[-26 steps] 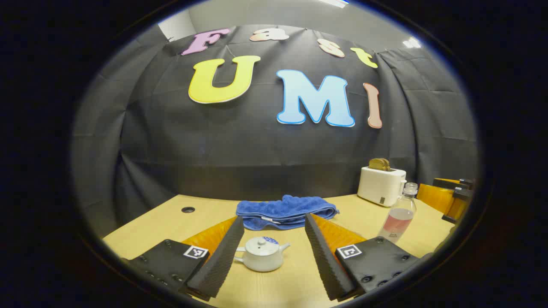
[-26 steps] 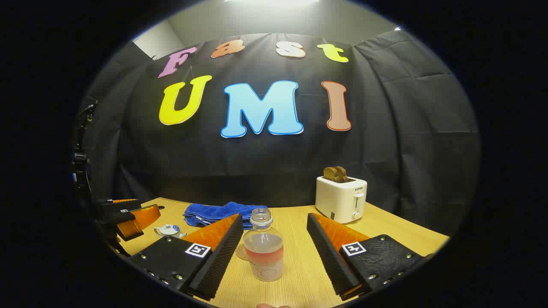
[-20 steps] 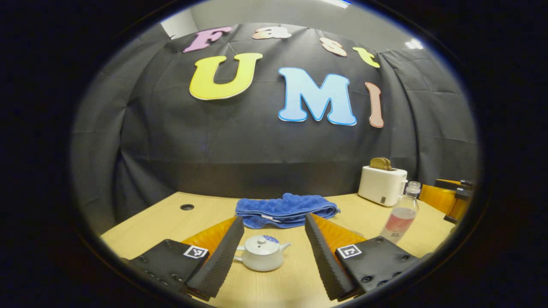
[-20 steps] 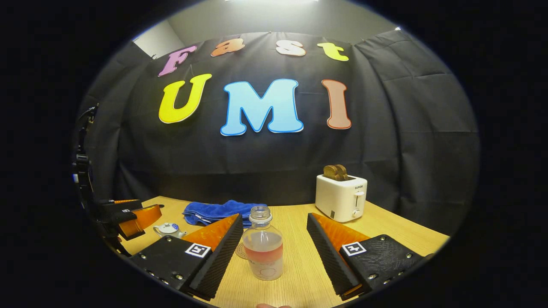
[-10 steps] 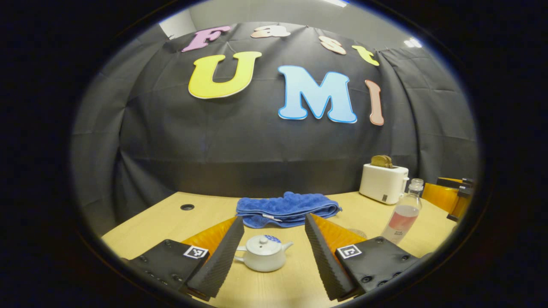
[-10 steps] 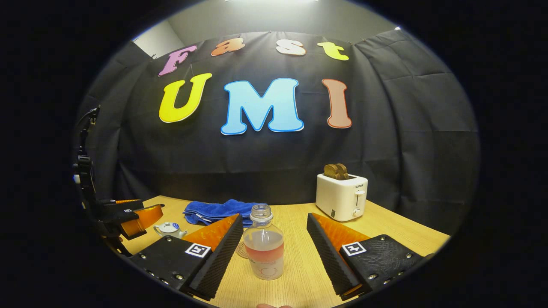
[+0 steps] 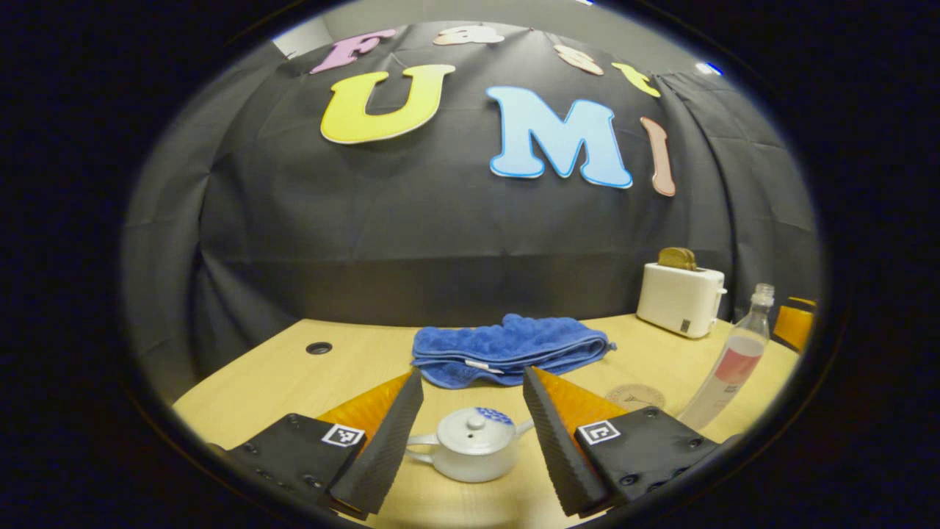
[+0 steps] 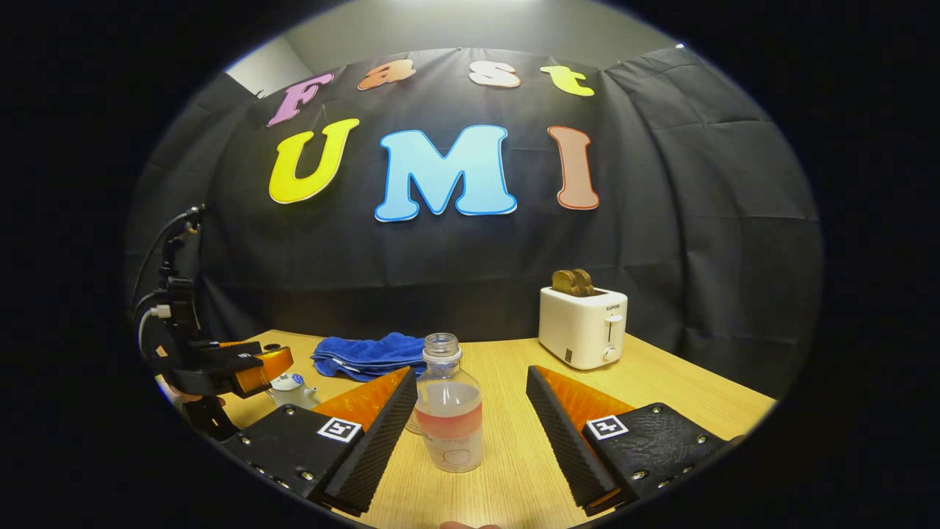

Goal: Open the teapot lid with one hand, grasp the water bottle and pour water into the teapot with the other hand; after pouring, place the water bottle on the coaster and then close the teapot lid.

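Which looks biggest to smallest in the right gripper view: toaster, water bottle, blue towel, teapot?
1. water bottle, though nearness to the camera inflates it
2. toaster and blue towel, too alike to rank
3. teapot

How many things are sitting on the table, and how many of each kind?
Teapot: 1
Water bottle: 1
Coaster: 1
Blue towel: 1
Toaster: 1
Total: 5
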`<state>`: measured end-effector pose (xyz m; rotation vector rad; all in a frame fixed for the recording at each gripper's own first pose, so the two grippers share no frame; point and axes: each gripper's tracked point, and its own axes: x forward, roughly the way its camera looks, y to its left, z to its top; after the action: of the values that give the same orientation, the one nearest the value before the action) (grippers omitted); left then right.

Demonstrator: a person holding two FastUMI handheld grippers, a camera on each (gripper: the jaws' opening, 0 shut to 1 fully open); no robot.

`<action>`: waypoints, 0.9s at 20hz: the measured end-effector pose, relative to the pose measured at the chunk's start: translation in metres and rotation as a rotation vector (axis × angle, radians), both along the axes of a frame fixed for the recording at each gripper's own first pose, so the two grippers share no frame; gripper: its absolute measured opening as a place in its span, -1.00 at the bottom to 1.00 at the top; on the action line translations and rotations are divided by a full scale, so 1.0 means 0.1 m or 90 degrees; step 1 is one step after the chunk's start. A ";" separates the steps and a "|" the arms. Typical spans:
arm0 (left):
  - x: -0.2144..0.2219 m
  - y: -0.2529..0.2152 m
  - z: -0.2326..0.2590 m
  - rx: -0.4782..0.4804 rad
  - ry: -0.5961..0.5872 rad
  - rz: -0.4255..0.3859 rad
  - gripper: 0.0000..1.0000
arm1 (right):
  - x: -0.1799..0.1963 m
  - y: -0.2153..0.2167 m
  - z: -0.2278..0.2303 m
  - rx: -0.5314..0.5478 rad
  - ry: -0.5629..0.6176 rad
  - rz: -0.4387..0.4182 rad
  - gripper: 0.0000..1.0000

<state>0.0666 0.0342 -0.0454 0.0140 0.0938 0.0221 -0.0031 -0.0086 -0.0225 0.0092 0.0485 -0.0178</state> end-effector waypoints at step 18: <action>0.24 -0.05 -0.35 0.034 0.029 -0.017 -0.01 | 0.06 -0.23 -0.32 0.024 0.047 -0.037 0.92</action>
<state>0.0911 0.0293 -0.0808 0.0686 0.1383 -0.0019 0.0025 -0.0316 -0.0548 0.0470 0.1217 -0.0752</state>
